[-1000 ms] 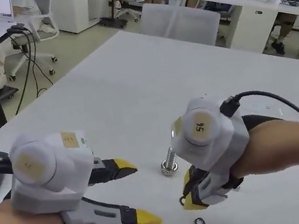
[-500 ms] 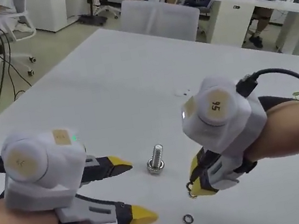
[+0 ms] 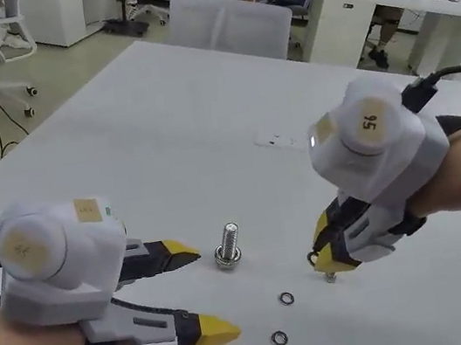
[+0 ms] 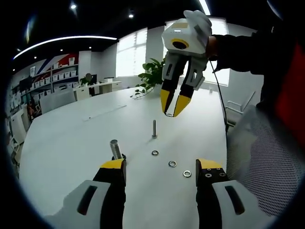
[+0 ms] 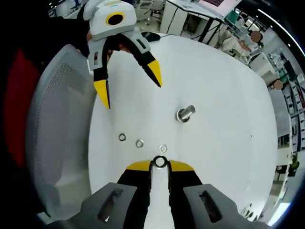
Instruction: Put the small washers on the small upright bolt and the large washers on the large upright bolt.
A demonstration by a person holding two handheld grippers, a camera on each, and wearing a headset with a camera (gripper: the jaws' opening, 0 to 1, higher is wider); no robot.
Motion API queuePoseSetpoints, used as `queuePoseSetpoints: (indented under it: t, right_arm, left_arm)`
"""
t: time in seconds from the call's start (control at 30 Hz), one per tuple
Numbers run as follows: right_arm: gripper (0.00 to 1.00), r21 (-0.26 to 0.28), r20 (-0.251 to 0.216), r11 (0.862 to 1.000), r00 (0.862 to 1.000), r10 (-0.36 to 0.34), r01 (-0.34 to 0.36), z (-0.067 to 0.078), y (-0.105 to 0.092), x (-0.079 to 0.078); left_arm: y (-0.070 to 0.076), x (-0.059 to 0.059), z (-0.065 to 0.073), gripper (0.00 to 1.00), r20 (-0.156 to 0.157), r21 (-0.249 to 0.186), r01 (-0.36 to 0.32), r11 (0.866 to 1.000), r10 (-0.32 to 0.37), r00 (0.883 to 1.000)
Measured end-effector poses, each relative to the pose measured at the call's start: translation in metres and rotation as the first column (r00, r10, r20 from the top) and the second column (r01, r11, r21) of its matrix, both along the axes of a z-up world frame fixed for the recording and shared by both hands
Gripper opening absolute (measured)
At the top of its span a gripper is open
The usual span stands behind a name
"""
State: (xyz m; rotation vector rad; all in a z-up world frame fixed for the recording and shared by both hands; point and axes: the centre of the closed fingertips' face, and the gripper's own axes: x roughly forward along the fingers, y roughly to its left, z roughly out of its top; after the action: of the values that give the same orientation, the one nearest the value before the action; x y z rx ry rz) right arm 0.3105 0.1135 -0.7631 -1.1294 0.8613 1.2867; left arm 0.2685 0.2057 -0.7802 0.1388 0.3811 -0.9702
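Over the white table (image 3: pixel 205 124) I am holding my left gripper (image 3: pixel 210 291) spread wide. My right gripper (image 3: pixel 325 263), its sticker (image 3: pixel 369 124) reading 95, is pinching a washer (image 5: pixel 160 162) just above the small bolt (image 4: pixel 154 129). The large bolt (image 3: pixel 228 245) is standing between the grippers, three loose washers (image 3: pixel 286 299) lying nearby.

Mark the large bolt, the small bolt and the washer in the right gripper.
large bolt (image 3: pixel 228 245): head view, on the threaded shank.
small bolt (image 4: pixel 154 129): left gripper view, mid-shaft.
held washer (image 5: pixel 160 158): right gripper view, top of the ring between the jaws.
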Motion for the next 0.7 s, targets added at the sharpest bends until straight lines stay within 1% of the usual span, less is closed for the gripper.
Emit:
queuePoseSetpoints:
  t: [0.13,0.47,0.6,0.7]
  right_arm:
    - [0.13,-0.004,0.011,1.0,1.0,-0.021,0.021,0.003,-0.009,0.008]
    - [0.13,-0.009,0.029,0.997,0.997,-0.072,0.073,0.011,-0.031,0.029]
    - [0.13,-0.01,0.039,0.996,0.995,-0.088,0.088,0.015,-0.036,0.037]
    - [0.13,-0.008,0.04,0.996,0.995,-0.094,0.094,0.016,-0.037,0.042]
  left_arm:
    - [-0.005,0.002,-0.002,0.58,-0.006,0.002,0.014,1.0,-0.014,1.0]
    - [-0.011,0.008,-0.007,0.59,-0.016,-0.001,0.022,1.0,-0.022,1.0]
    - [-0.012,0.011,-0.009,0.61,-0.019,-0.001,0.022,1.0,-0.022,1.0]
    - [-0.012,0.011,-0.009,0.61,-0.022,-0.005,0.022,1.0,-0.022,1.0]
